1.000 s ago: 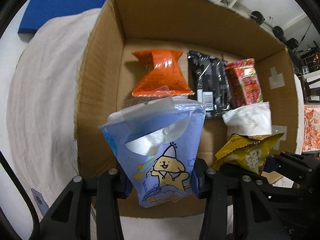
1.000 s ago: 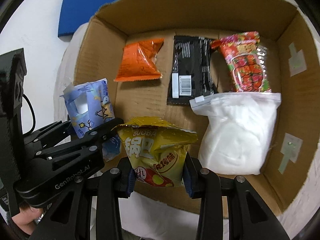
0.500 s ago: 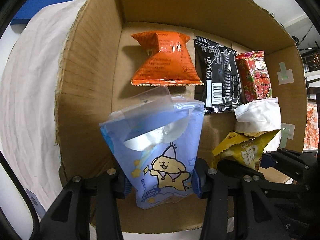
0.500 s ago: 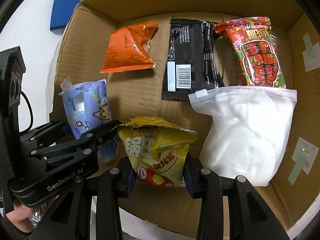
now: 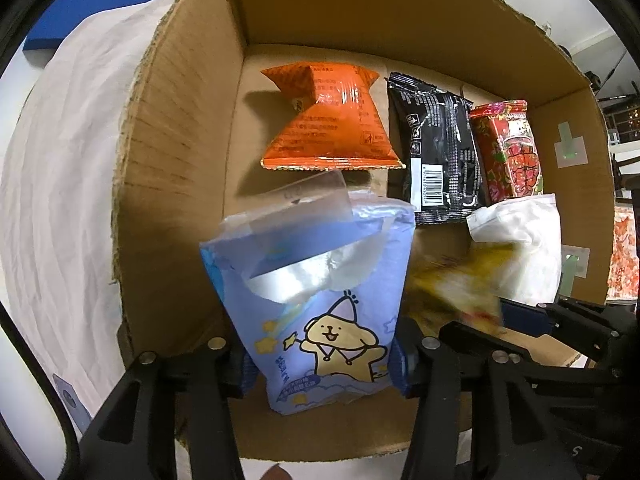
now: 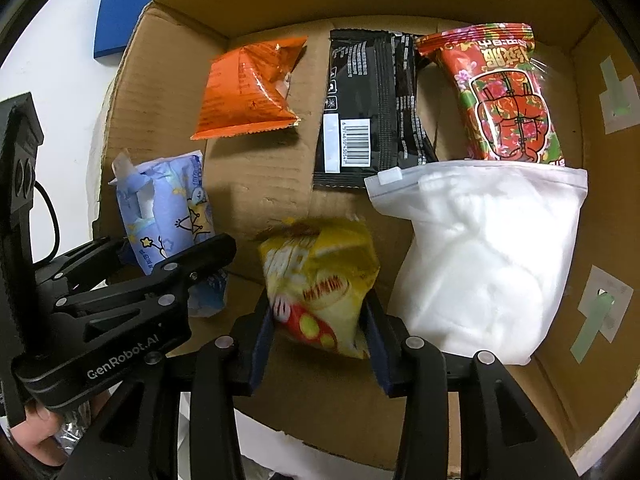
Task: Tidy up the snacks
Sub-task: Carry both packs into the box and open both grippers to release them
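My left gripper [image 5: 322,364] is shut on a blue cartoon-dog pack [image 5: 320,292], held upright over the near left floor of the cardboard box [image 5: 180,128]. The same blue pack [image 6: 168,216] and the left gripper [image 6: 132,280] show at the left of the right wrist view. My right gripper [image 6: 320,344] has its fingers wide apart, and the yellow snack bag [image 6: 320,280] between them is blurred, seemingly dropping free. In the left wrist view the yellow bag [image 5: 452,284] is a smear.
On the box floor lie an orange packet [image 6: 248,92], a black packet [image 6: 368,108], a red flowered packet [image 6: 508,96] and a white zip pouch [image 6: 488,256]. Bare floor remains between the orange packet and the yellow bag. White cloth [image 5: 68,168] lies left of the box.
Both grippers moved further down into the box. The right gripper's fingers have spread and the yellow bag has tipped and blurred. The left still grips the blue pack.
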Demonstrator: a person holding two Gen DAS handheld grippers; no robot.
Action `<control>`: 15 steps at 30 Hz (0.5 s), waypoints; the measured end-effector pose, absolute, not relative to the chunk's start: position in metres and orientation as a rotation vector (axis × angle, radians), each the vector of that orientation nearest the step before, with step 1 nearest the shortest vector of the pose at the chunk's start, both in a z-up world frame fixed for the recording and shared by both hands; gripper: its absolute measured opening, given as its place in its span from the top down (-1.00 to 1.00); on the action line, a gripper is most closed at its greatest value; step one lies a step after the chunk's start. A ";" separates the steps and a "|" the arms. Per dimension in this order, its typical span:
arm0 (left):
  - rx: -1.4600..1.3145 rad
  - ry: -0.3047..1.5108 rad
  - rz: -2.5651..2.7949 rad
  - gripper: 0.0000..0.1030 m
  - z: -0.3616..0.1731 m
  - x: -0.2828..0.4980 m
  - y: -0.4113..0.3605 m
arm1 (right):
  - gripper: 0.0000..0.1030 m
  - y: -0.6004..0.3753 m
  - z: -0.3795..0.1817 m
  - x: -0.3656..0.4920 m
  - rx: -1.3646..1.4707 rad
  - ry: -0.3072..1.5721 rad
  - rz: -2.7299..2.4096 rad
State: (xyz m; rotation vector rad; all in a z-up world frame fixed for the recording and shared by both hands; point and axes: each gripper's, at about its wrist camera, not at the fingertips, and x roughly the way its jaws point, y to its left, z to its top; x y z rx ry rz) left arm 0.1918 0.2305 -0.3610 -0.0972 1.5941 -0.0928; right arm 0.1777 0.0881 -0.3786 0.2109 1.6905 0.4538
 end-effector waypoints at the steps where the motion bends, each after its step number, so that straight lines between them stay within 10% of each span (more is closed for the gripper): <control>1: -0.103 1.591 -0.092 0.06 -0.359 0.191 0.231 | 0.04 0.088 -0.378 0.178 0.211 1.690 0.452; 5: -0.120 1.577 -0.091 -0.03 -0.352 0.190 0.234 | -0.17 0.081 -0.373 0.179 0.217 1.685 0.436; 9: -0.075 1.543 -0.044 -0.69 -0.340 0.187 0.237 | -0.30 0.069 -0.365 0.181 0.223 1.680 0.420; 15: -0.095 1.505 -0.037 -0.88 -0.320 0.181 0.239 | -0.86 0.056 -0.342 0.177 0.182 1.634 0.373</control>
